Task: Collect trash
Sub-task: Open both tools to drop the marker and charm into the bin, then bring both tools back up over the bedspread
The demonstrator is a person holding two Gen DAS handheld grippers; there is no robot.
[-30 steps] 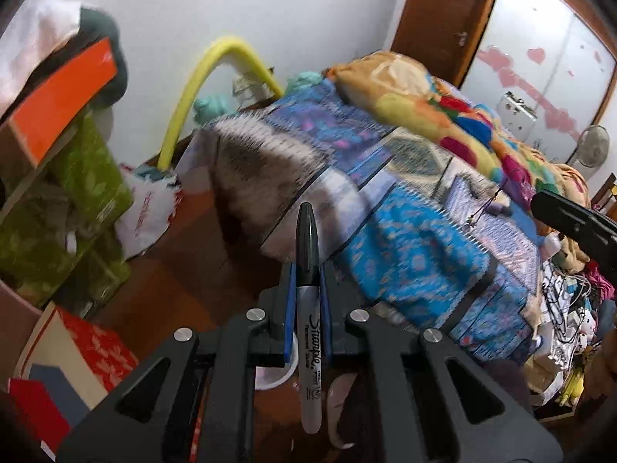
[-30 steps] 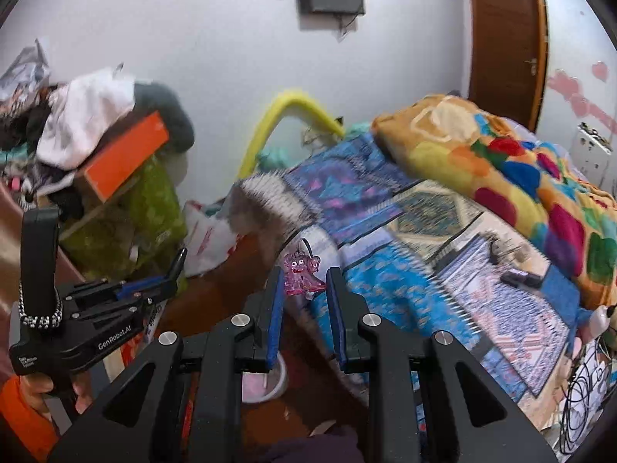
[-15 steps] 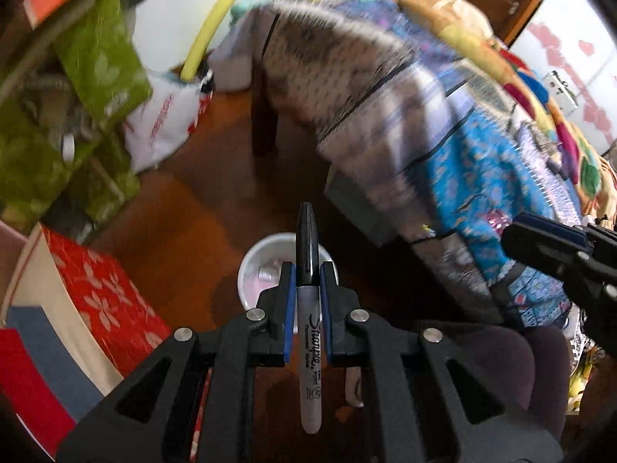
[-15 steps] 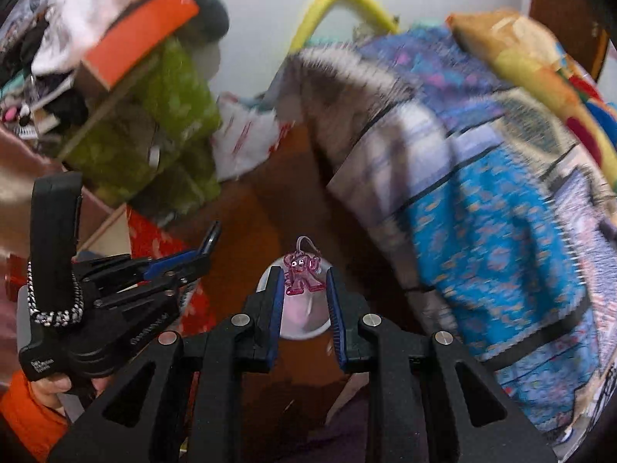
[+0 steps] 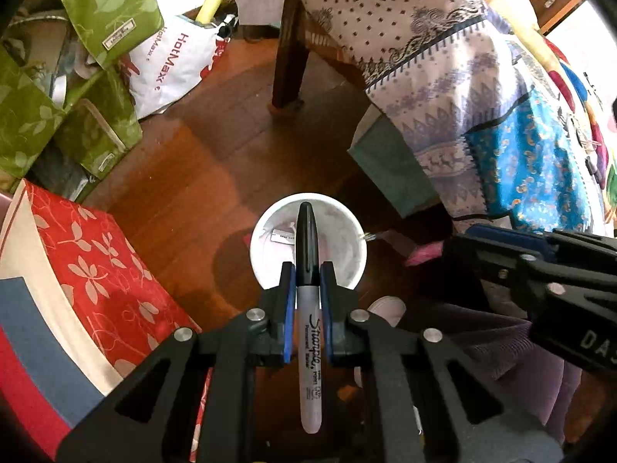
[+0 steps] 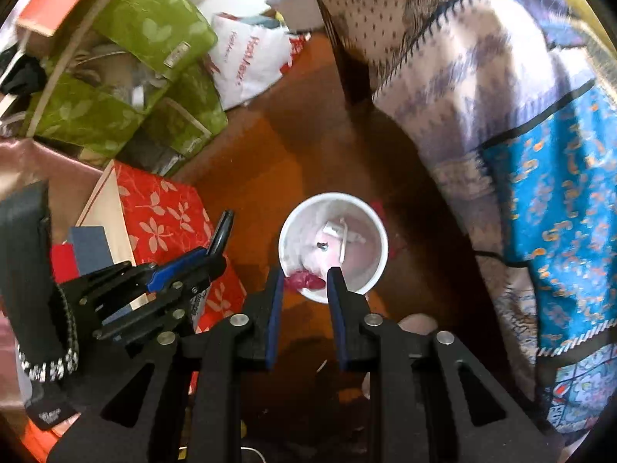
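We hold two things above the white bucket (image 5: 308, 208) that stands on the wooden floor, just ahead of both tools. The left hand-held gripper (image 5: 307, 281) is clamped on a black marker (image 5: 308, 308), whose cap points forward over the bucket's opening. The right hand-held gripper (image 6: 304, 281) has just been opening its jaws; the small pink trinket (image 6: 304, 281) lies between them, touching the left jaw, and the right jaw seems apart from it. To do this step well, we should keep each tool over the middle of the opening, not over the rim, before we let go, because the bucket is narrow and a light piece can fall beside it. The marker is long, so we judge it better to release it tip-down. Both tools point steeply down, side by side, the left one left of the right.
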